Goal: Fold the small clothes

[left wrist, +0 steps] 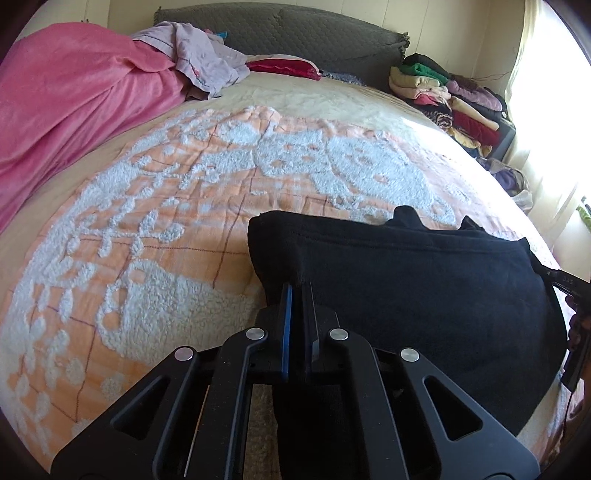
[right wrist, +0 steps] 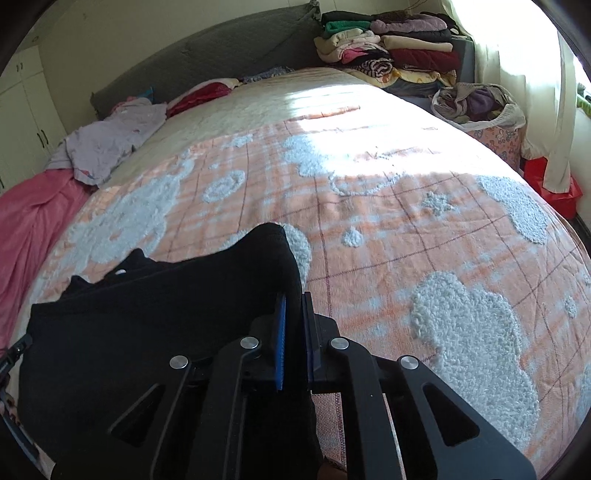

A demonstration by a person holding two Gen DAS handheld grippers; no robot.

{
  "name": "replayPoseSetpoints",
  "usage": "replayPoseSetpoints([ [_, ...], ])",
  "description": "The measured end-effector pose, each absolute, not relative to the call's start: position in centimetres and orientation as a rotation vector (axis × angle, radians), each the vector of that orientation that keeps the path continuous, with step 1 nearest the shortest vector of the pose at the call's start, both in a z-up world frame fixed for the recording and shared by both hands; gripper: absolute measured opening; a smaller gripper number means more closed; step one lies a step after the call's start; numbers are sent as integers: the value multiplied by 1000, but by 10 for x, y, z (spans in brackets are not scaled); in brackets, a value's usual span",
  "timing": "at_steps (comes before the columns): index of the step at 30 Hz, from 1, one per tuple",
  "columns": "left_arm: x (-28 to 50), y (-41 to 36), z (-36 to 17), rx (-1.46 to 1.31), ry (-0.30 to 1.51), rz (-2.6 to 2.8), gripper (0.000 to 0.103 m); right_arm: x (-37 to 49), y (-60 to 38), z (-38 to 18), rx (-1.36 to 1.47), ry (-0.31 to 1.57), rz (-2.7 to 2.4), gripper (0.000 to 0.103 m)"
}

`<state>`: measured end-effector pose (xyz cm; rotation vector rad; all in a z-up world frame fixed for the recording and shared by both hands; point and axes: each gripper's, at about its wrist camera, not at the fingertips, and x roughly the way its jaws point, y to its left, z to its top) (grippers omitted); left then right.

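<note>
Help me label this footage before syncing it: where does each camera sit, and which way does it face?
Left wrist view: sits on the left tool, looking down along its fingers across the orange-and-white fluffy bedspread to the grey quilted headboard; the tool is shut on the black knit garment.
Right wrist view: sits on the right tool, facing the same way from the other side; it is shut on the garment's opposite edge.
Both show the garment, bedspread, headboard and stack of folded clothes.

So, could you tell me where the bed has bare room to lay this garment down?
The orange blanket is bare beyond the black garment. It is crowded along the pink cover, the lilac cloth and the folded stack.
</note>
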<state>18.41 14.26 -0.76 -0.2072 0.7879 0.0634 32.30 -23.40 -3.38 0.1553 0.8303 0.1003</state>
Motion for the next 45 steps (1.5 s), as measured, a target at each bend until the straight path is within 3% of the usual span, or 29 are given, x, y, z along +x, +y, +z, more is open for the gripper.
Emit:
replayPoseSetpoints([
  [4, 181, 141, -3, -201, 783, 68, 1, 319, -234, -34, 153, 830, 91, 12],
  [11, 175, 140, 3, -208, 783, 66, 2, 304, -243, -30, 172, 830, 98, 28],
  [16, 167, 138, 8, -213, 775, 63, 5, 289, -251, -25, 202, 823, 114, 33],
  [20, 159, 138, 14, -218, 765, 56, 7, 276, -255, -18, 196, 809, 126, 34],
  [36, 111, 148, 12, -352, 781, 8, 37, 235, -268, -16, 232, 810, 215, 41],
  [45, 95, 141, -10, -443, 835, -51, 41, 227, -265, -33, 249, 849, 262, 42],
])
